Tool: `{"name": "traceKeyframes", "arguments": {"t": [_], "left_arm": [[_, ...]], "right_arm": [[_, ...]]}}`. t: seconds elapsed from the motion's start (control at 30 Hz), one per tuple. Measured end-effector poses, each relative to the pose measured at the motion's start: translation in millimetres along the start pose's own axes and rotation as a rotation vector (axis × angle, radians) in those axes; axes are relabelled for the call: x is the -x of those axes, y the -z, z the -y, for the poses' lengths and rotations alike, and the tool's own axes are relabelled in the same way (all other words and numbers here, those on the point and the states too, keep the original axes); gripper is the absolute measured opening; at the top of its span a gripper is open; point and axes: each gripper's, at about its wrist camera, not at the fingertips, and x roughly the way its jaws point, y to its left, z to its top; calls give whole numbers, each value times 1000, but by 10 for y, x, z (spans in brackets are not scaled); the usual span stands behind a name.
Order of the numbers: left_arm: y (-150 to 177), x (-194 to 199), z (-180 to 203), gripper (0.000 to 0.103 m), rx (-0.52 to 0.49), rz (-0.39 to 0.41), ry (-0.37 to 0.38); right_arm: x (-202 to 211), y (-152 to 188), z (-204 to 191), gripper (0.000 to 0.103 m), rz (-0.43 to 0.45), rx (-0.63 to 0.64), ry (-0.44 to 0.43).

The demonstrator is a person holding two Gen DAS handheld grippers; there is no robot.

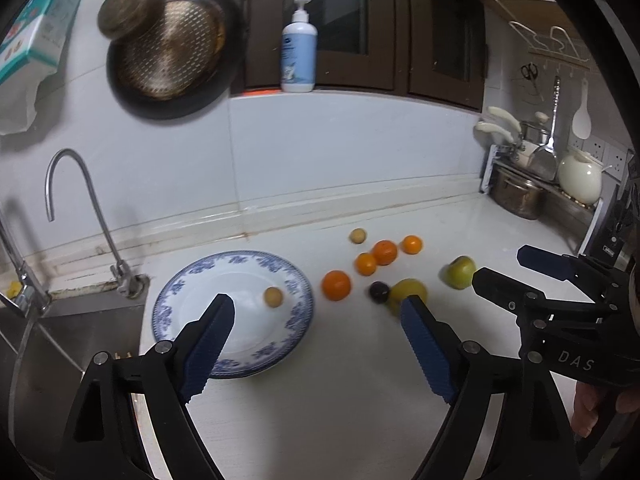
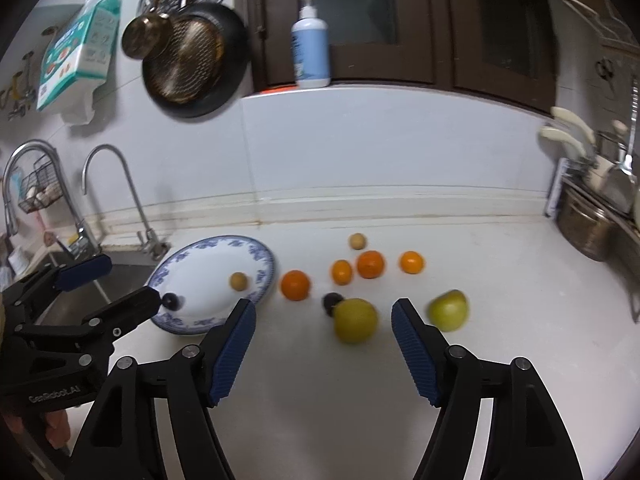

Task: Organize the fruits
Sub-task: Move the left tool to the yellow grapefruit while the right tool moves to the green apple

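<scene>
A blue-patterned white plate (image 1: 280, 268) (image 2: 260, 256) lies by the sink. On it rest a small tan fruit (image 1: 273, 297) (image 2: 239, 281) and a dark fruit (image 2: 172, 301). To its right on the counter lie a big orange (image 1: 336, 285) (image 2: 295, 285), three smaller oranges (image 2: 371, 264), another tan fruit (image 2: 357, 241), a dark fruit (image 2: 332, 303), a yellow fruit (image 2: 355, 320) and a green apple (image 2: 449, 310). My left gripper (image 1: 318, 304) (image 2: 128, 280) hangs open over the plate's near side. My right gripper (image 2: 323, 306) (image 1: 504, 266) is open above the yellow fruit, holding nothing.
A sink (image 1: 60, 340) with a curved tap (image 1: 80, 184) is at the left. Pans (image 1: 168, 48) hang on the wall and a pump bottle (image 1: 299, 48) stands on the ledge. A rack with pots and utensils (image 1: 540, 176) fills the back right corner.
</scene>
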Motion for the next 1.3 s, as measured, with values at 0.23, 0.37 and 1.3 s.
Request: {"name": "traceKeyframes", "arguments": {"t": [0.23, 0.37, 1.3], "left_arm": [[-61, -99, 335, 88, 3, -18, 1], [-99, -171, 534, 88, 3, -27, -17], [121, -1230, 1132, 89, 80, -180, -71]], "right_arm": [[44, 15, 341, 74, 3, -9, 25], [4, 5, 549, 74, -13, -4, 12], [-899, 233, 1483, 74, -169, 55, -83]]}}
